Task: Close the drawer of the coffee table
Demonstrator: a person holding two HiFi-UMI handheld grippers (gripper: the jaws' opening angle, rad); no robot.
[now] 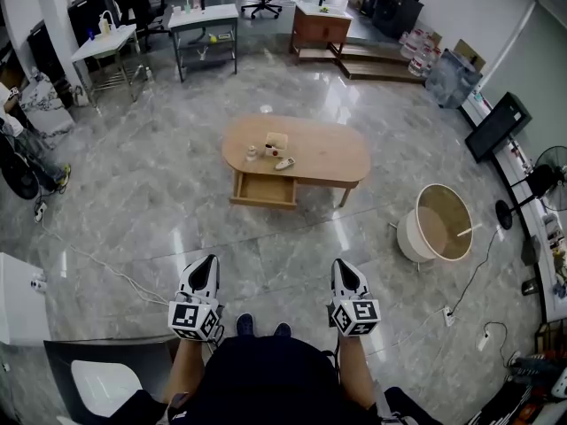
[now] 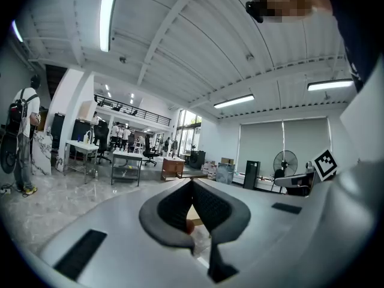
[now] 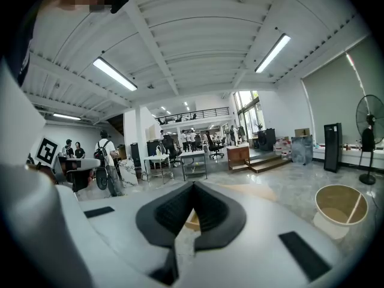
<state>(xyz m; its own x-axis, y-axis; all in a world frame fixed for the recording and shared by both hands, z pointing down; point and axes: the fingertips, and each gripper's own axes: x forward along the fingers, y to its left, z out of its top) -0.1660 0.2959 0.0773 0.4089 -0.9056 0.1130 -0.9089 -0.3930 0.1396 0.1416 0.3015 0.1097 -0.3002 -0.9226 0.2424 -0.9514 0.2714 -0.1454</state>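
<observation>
Wooden drawer (image 1: pixel 263 189) is sitting pulled out under the coffee table (image 1: pixel 328 153), well ahead of left gripper (image 1: pixel 207 262) and right gripper (image 1: pixel 342 266), both pressed together empty, so stepping closer and pushing its front squarely is looking best.

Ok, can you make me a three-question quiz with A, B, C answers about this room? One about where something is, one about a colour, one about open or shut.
1. Where is the round white tub in the head view?
A) right of the coffee table
B) on top of it
C) left of it

2. What colour is the coffee table?
A) blue
B) light wood brown
C) black

3. How is the table's drawer?
A) pushed all the way in
B) taken off
C) pulled out

Answers:
1 A, the tub sits apart from the table, past its right end.
2 B, its top is pale brown wood.
3 C, the drawer's inside shows in front of the table's near edge.
</observation>
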